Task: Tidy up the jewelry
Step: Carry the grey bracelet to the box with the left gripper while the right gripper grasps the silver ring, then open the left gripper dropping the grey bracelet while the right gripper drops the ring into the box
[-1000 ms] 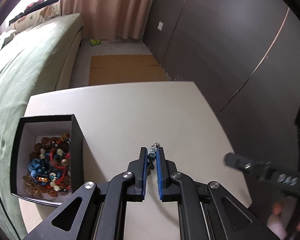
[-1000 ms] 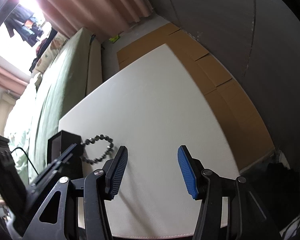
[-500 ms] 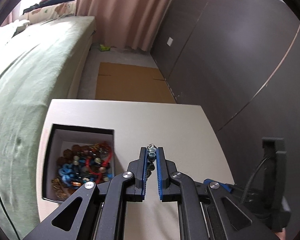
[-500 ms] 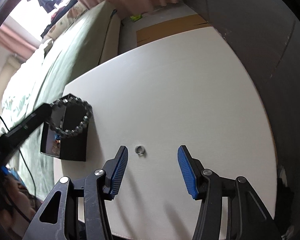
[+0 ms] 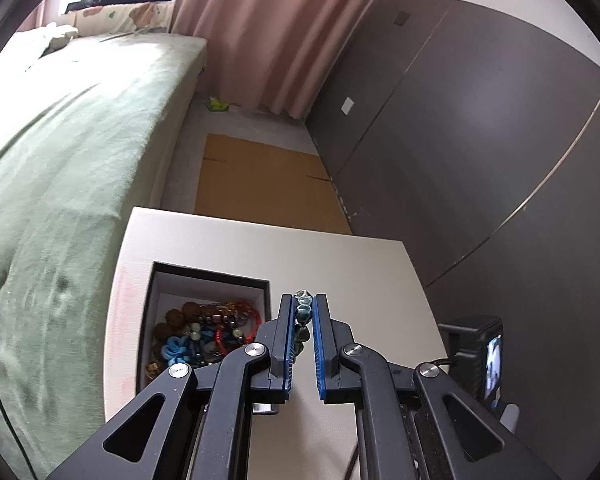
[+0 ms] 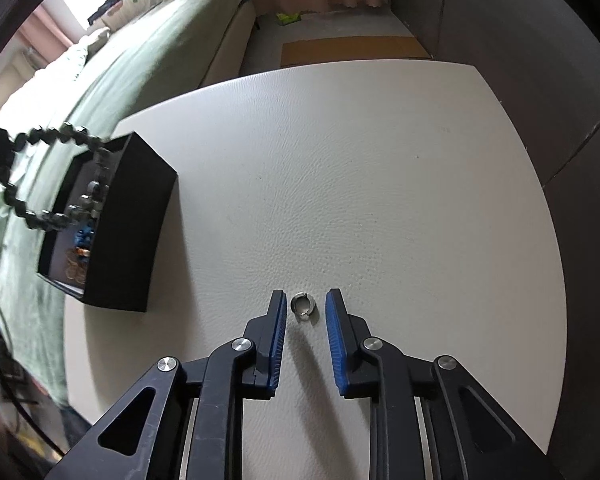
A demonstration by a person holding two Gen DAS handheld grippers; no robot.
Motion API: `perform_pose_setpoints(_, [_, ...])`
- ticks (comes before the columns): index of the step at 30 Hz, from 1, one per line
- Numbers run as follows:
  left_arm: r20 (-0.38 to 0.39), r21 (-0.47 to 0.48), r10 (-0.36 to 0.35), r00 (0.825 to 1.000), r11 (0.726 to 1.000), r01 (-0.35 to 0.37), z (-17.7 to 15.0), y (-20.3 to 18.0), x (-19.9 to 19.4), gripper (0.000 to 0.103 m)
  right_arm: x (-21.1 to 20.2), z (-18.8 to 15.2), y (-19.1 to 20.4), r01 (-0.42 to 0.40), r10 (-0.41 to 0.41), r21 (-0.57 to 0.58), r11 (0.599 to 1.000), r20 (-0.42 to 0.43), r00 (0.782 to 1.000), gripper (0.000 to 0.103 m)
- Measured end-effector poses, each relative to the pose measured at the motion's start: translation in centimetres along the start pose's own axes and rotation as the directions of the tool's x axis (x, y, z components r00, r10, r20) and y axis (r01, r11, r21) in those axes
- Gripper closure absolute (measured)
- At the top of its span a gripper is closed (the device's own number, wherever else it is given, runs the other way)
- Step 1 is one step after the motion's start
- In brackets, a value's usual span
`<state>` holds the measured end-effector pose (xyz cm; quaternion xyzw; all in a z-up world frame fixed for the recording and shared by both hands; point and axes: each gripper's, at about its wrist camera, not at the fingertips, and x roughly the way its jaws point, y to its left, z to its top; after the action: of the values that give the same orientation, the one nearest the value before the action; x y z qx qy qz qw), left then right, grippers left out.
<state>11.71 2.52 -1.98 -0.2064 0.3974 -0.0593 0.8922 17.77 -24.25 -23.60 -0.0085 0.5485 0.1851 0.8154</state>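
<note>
One white table [image 6: 380,160] beside green bed [image 5: 60,160]

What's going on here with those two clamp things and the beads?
A person is tidying jewelry into a black box on a white table. The left hand-held gripper is shut on a dark beaded bracelet, which hangs over the box. The right hand-held gripper has just been closing around a small silver ring lying on the table, its pads not yet touching it.
</note>
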Motion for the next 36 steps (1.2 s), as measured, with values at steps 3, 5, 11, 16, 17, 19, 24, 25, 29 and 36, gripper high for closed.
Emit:
perform_pose_setpoints(3, [0.005, -0.005, 0.002, 1.0, 1.0, -0.002, 0.0, 0.4, -0.5, 0.095, 0.1, 0.0, 0.6, 0.045, -0.045, -0.024, 0.999, 0.011, 0.999, 0.085])
perform_pose_setpoints(5, [0.012, -0.012, 0.005, 1.0, 1.0, -0.004, 0.0, 0.7, -0.8, 0.095, 0.1, 0.1, 1.2, 0.06, -0.06, -0.032, 0.998, 0.015, 0.998, 0.088])
perform_pose_setpoints(11, [0.032, -0.045, 0.023, 0.999, 0.999, -0.021, 0.4, 1.9, -1.3, 0.095, -0.5, -0.5, 1.4, 0.066, -0.065, -0.04, 0.997, 0.023, 0.998, 0.089])
perform_pose_setpoints(16, [0.015, -0.069, 0.042, 0.999, 0.997, -0.041, 0.5, 2.8, -0.4, 0.095, -2.2, -0.8, 1.0, 0.038, -0.037, -0.014, 0.999, 0.063, 0.997, 0.089])
perform_pose_setpoints(17, [0.011, -0.069, 0.043, 0.999, 0.997, -0.042, 0.5, 2.8, -0.2, 0.095, -2.5, -0.9, 0.9, 0.033, -0.032, -0.01, 0.999, 0.068, 0.997, 0.089])
perform_pose_setpoints(19, [0.002, -0.067, 0.043, 0.999, 0.997, -0.043, 0.5, 2.8, 0.3, 0.095, -2.6, -0.5, 0.9, 0.026, -0.026, -0.005, 1.0, 0.072, 0.997, 0.089])
perform_pose_setpoints(24, [-0.02, -0.063, 0.036, 0.999, 0.997, -0.037, 0.7, 2.6, 1.6, 0.094, -2.4, 0.5, 0.8, 0.017, -0.017, -0.002, 1.0, 0.073, 0.997, 0.089])
perform_pose_setpoints(25, [-0.029, -0.064, 0.042, 0.999, 0.997, -0.043, 0.8, 2.8, 2.1, 0.094, -2.4, 0.6, 0.8, 0.015, -0.015, 0.0, 1.0, 0.074, 0.997, 0.089])
perform_pose_setpoints(29, [-0.119, -0.101, 0.103, 0.988, 0.988, -0.115, 0.7, 4.3, 4.4, 0.094, -3.0, 0.7, 0.2, -0.002, 0.001, 0.009, 1.0, 0.086, 0.996, 0.089])
perform_pose_setpoints(36, [-0.136, -0.177, 0.093, 0.986, 0.977, -0.116, 1.0, 6.4, 3.9, 0.067, -4.6, 0.8, 0.6, -0.067, 0.064, 0.019, 0.998, 0.145, 0.987, 0.089])
